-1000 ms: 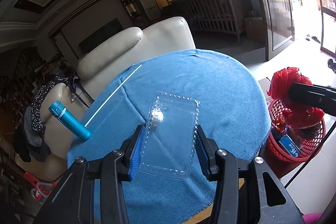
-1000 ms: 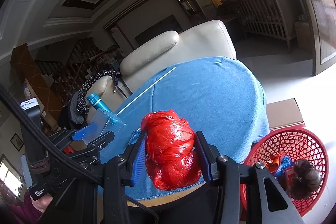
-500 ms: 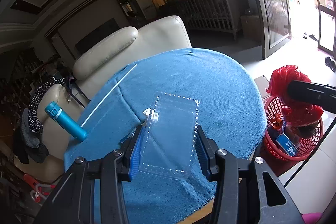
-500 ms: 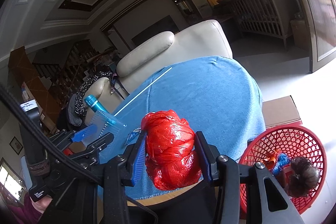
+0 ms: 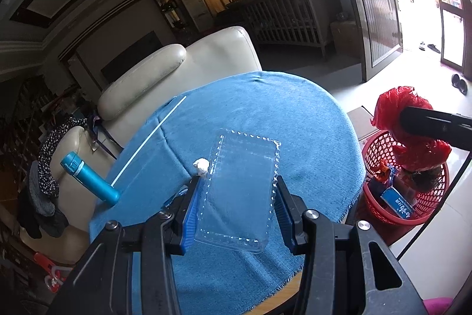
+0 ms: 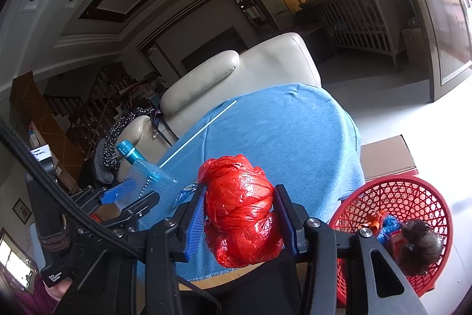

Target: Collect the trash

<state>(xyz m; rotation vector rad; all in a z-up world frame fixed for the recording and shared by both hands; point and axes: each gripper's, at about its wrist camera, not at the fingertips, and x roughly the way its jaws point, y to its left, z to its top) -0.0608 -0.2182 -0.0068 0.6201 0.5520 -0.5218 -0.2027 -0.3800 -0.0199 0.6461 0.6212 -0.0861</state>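
My left gripper (image 5: 237, 207) is shut on a clear plastic clamshell box (image 5: 240, 191) and holds it above the round table with the blue cloth (image 5: 265, 114). A small crumpled white paper (image 5: 201, 165) lies on the cloth just beyond its left finger. My right gripper (image 6: 240, 214) is shut on a crumpled red plastic bag (image 6: 240, 208), held off the table's right edge beside the red mesh basket (image 6: 392, 191). The bag (image 5: 408, 123) and basket (image 5: 413, 208) also show in the left wrist view. The left gripper with the box (image 6: 144, 182) shows at the left of the right wrist view.
The basket on the floor holds several pieces of trash. A blue bottle (image 5: 88, 180) and a long white stick (image 5: 150, 139) lie at the table's left side. A cream armchair (image 5: 183, 67) stands behind the table. A cardboard box (image 6: 386, 155) sits behind the basket.
The left gripper has lifted and drawn back with the clear box, uncovering the white paper on the cloth. The right gripper has shifted slightly towards the basket with the red bag.
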